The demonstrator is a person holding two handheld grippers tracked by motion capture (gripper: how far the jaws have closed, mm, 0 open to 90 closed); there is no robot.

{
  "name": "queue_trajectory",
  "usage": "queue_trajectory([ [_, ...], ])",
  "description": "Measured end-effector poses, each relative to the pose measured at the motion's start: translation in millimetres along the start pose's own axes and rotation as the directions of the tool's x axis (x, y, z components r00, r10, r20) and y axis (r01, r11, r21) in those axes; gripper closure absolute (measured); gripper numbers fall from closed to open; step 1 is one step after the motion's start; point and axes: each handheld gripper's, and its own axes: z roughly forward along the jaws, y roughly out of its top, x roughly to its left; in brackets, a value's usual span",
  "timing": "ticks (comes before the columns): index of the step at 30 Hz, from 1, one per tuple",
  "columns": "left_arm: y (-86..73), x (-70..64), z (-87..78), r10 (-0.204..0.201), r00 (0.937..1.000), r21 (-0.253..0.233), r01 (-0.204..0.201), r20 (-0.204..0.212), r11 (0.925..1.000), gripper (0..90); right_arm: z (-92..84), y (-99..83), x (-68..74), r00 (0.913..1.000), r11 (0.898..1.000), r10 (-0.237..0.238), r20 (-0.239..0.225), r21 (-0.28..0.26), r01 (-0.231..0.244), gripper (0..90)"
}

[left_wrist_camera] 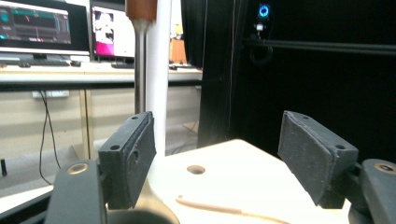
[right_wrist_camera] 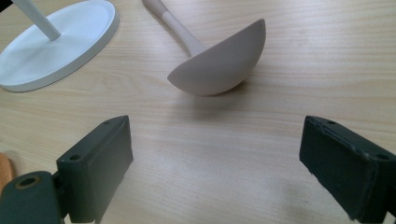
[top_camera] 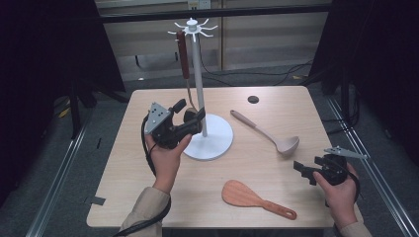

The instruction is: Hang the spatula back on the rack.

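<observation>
1. High view: a person stands at a light wooden surface (top_camera: 163, 197), a claw in each hand.
2. The left claw (top_camera: 193, 114) sits just beside the pole of a white rack (top_camera: 197, 74), low down near its round base. Its jaws stand wide apart with nothing pressed between them.
3. A brown-handled ladle (top_camera: 184, 59) hangs from a hook at the top of the rack, its metal stem running down beside the pole, its bowl close to the left claw; I cannot tell whether they touch.
4. Left gripper view: the pole (left_wrist_camera: 159, 70) and the ladle's stem (left_wrist_camera: 139, 70) rise behind the left-hand jaw, not inside the gap.
5. The right claw (top_camera: 302, 170) rests low near the right edge of the surface, jaws wide, holding nothing.
6. Right gripper view: a pale pink ladle (right_wrist_camera: 219, 65) lies ahead of the right claw (right_wrist_camera: 217, 163), bowl tipped on its side, handle pointing towards the rack's base (right_wrist_camera: 60, 42).
7. A wooden rice paddle (top_camera: 252, 197) lies near the front edge, between the two hands.
</observation>
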Motion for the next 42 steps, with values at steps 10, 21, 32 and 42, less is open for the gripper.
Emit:
queue_trajectory([
  [10,-30.4,2.8,-18.7,0.014,0.9999,0.101,-0.014,0.003,0.9948,24.9,1.9,4.9,5.7,0.9998,1.0,-0.017,0.009,-0.011,0.017,9.4],
  [21,-47.7,9.3,-41.1,0.016,0.9999,0.144,-0.016,-0.005,0.9895,23.5,14.7,20.5,6.2,0.9954,0.996,-0.09,0.032,0.001,0.09,9.4],
  [32,-52.5,7.0,-40.3,0.028,0.9996,0.155,-0.027,-0.002,0.9875,22.9,33.3,45.3,8.7,0.9882,0.991,-0.133,0.076,0.001,0.134,11.2],
  [42,-51.2,9.0,-41.6,0.027,0.9996,0.148,-0.025,-0.008,0.9887,22.7,61.9,57.5,2.0,0.9861,0.996,-0.088,0.141,0.042,0.083,16.7],
])
